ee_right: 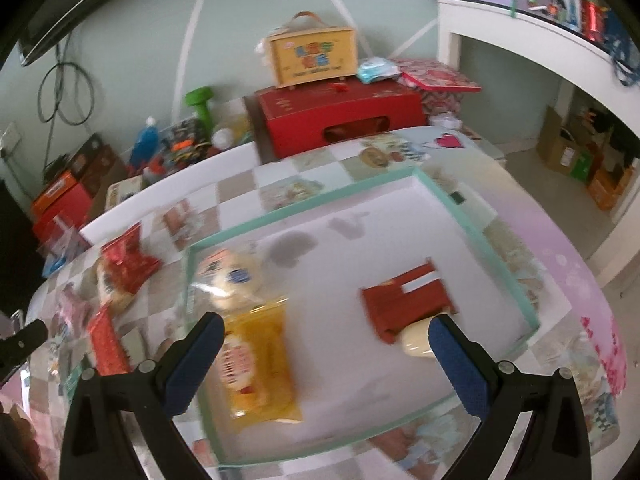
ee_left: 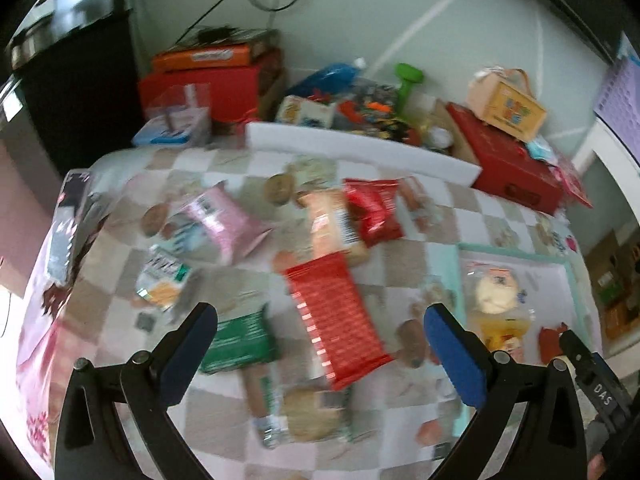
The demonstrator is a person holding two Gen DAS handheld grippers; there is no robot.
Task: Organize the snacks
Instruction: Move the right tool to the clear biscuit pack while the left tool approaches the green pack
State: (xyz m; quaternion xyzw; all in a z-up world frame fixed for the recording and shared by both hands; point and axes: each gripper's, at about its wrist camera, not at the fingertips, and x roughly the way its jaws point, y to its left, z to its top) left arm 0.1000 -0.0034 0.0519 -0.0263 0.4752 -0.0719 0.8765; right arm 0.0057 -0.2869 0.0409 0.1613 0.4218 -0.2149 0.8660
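Snacks (ee_left: 338, 312) litter checkered cloth (ee_left: 404, 264) beside teal-rimmed tray (ee_right: 476, 224).

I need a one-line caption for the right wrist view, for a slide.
Open right gripper above the teal-rimmed tray, which holds a yellow snack pack, a round pastry pack and a red packet.

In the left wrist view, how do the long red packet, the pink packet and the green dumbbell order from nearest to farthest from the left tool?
From the left tool, which is open and empty:
1. Long red packet, lying between its fingers, slightly right of centre.
2. Pink packet, further up the checkered cloth, to the left.
3. Green dumbbell, beyond the table edge, near the wall.
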